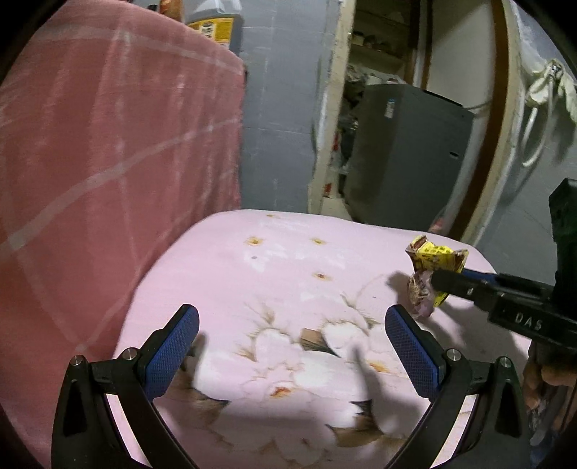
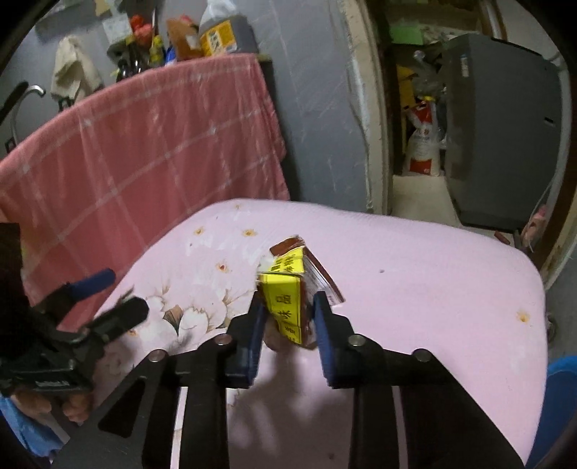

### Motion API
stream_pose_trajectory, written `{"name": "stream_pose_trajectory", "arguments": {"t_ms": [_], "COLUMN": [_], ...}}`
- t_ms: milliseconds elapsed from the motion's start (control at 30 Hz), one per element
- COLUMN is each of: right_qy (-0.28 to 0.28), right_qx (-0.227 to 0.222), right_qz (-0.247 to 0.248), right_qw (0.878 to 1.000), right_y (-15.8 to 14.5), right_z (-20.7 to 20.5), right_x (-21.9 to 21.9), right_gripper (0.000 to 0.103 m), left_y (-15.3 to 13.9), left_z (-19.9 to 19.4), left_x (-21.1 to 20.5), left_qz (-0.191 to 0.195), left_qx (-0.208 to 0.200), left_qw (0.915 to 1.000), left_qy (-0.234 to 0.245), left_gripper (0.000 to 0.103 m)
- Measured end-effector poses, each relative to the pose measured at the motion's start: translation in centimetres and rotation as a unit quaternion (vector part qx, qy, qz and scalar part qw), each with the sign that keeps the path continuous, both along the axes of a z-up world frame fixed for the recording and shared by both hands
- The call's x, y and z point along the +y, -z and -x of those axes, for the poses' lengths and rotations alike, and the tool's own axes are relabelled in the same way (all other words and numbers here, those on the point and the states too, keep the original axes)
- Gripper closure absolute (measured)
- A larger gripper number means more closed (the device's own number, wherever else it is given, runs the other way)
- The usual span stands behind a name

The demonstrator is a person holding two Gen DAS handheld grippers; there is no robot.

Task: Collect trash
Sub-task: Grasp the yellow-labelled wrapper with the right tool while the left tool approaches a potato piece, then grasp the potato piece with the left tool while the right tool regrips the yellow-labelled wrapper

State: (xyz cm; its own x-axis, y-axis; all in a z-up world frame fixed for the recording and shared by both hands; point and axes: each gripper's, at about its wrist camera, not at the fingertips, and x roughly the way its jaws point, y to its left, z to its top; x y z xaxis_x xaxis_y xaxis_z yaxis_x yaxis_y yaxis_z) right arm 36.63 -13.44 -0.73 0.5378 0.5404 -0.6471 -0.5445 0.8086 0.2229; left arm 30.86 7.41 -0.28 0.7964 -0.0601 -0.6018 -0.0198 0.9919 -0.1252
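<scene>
A crumpled yellow and brown snack wrapper [image 2: 288, 288] is clamped between the blue pads of my right gripper [image 2: 288, 306], held just above a pink flowered cloth [image 2: 414, 288] on a table. The same wrapper [image 1: 434, 261] shows at the right of the left wrist view, pinched by my right gripper [image 1: 438, 285]. My left gripper [image 1: 292, 324] is open wide and empty over the flower print of the cloth [image 1: 270, 270]. It also shows at the left of the right wrist view [image 2: 126, 292].
A pink checked cloth [image 1: 108, 144] hangs over a counter on the left, with bottles [image 2: 220, 32] on top. A doorway beyond the table shows a grey appliance [image 2: 505, 126] and a white and red sack [image 2: 423, 144]. The table's far edge drops to the floor.
</scene>
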Motion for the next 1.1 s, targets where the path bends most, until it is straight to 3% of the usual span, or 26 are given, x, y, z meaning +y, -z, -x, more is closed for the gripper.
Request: {"name": "stream_pose_trajectory", "arguments": {"t_ms": [233, 433, 933, 1067, 1100], "right_qy": [0.034, 0.058, 0.078, 0.083, 0.083], "right_qx": [0.001, 0.021, 0.006, 0.002, 0.002], "right_qz": [-0.032, -0.065, -0.062, -0.065, -0.064], "right_qw": [0.999, 0.996, 0.995, 0.994, 0.995], "right_y": [-0.4, 0.1, 0.0, -0.1, 0.0], "right_z": [1.1, 1.9, 3.8, 4.0, 4.0], "right_x": [-3.8, -7.5, -11.3, -11.6, -11.7], "right_gripper": [0.080, 0.080, 0.082, 0.082, 0.082], "left_y": [0.4, 0.6, 1.5, 2.0, 2.4], "left_z": [-0.7, -0.7, -3.4, -4.9, -5.3], "left_x": [-3.1, -6.3, -10.3, -10.5, -10.6], "left_qz": [0.010, -0.008, -0.036, -0.036, -0.038], "left_qx": [0.022, 0.032, 0.064, 0.085, 0.098], "left_qw": [0.9977, 0.9936, 0.9887, 0.9873, 0.9861], "left_qy": [0.064, 0.108, 0.131, 0.129, 0.129], "left_gripper": [0.002, 0.002, 0.003, 0.017, 0.025]}}
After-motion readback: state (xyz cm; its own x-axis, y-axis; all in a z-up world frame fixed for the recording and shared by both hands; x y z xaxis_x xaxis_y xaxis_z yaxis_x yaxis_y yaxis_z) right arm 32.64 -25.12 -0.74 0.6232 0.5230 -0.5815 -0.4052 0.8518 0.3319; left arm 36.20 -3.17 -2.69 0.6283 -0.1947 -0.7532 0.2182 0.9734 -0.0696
